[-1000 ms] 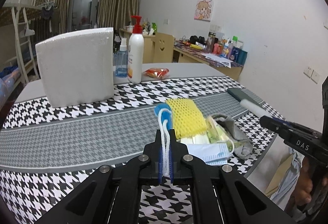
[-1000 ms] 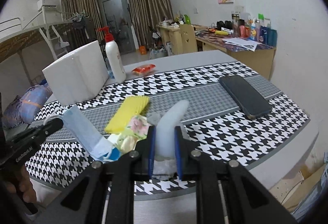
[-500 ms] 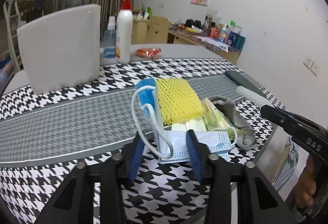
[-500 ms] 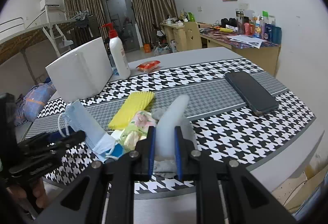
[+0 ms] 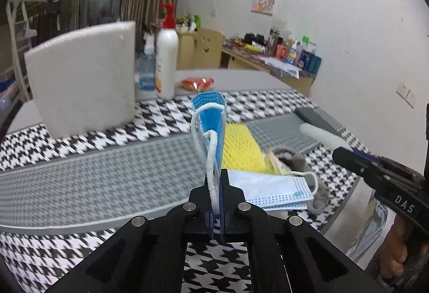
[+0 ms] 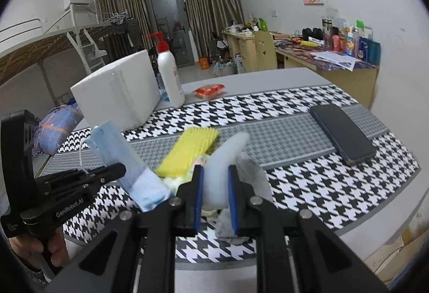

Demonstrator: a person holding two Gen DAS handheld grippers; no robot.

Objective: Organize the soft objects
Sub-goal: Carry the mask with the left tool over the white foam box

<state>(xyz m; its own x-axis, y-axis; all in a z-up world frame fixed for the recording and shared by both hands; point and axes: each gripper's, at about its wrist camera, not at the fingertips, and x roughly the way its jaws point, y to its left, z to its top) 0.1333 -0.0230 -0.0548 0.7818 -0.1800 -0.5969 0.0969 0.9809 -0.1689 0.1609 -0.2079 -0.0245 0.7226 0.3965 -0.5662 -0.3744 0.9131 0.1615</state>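
Note:
My left gripper [image 5: 214, 180] is shut on a folded blue face mask [image 5: 211, 127] and holds it upright above the table; it also shows in the right wrist view [image 6: 120, 153]. My right gripper [image 6: 214, 180] is shut on a white foam tube [image 6: 225, 159], seen in the left wrist view [image 5: 321, 136] too. On the cloth lie a yellow foam net [image 5: 241, 151], a second blue mask [image 5: 273, 192], a grey cloth [image 5: 319, 194] and a small printed packet [image 5: 276, 164] in one pile.
A white foam box [image 5: 83, 76] stands at the back left, with a pump bottle [image 5: 166, 62] and a blue bottle [image 5: 146, 73] beside it. A red snack packet [image 5: 197, 83] lies behind. A black phone [image 6: 341, 136] lies at the right.
My left gripper opened over the pile half a second ago, then shut on the blue mask again and lifted it. The right gripper kept hold of the foam tube.

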